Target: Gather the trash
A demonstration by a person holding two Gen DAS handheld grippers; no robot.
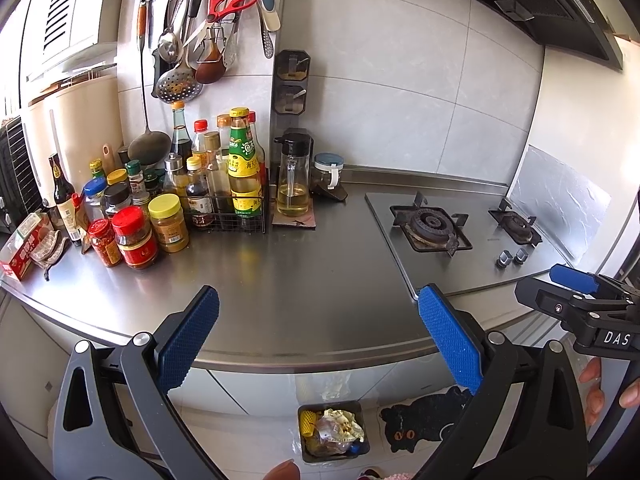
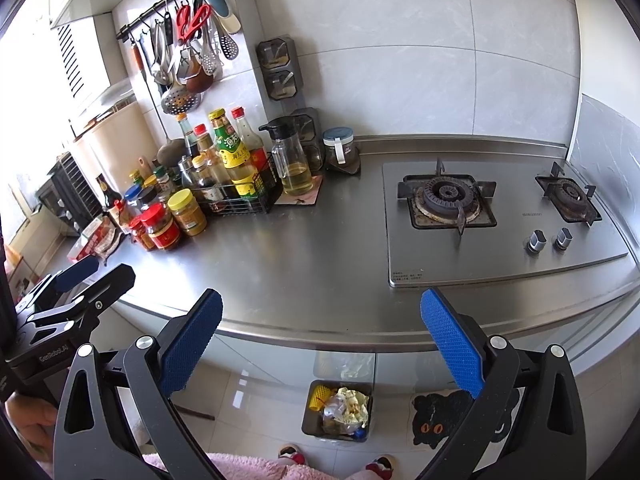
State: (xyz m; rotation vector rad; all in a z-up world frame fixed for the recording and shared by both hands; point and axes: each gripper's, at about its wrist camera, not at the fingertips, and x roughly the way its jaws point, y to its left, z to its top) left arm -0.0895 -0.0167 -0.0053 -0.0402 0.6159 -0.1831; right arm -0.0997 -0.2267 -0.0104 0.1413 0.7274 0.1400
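Observation:
A small dark trash bin [image 1: 334, 432] stands on the floor below the steel counter's front edge, filled with crumpled wrappers and a yellow item; it also shows in the right wrist view [image 2: 338, 408]. My left gripper [image 1: 320, 336] is open and empty, held above the counter edge, over the bin. My right gripper [image 2: 322, 340] is open and empty, likewise above the counter edge. The right gripper shows at the right edge of the left wrist view [image 1: 576, 284]. The left gripper shows at the left edge of the right wrist view [image 2: 80, 276].
The steel counter [image 1: 300, 272] bears a cluster of sauce bottles and jars [image 1: 160, 208] at the left, an oil dispenser [image 1: 294, 184], and a gas hob [image 1: 460, 228] at the right. Utensils hang on a wall rail [image 1: 200, 20]. A cat mat [image 2: 448, 420] lies on the floor.

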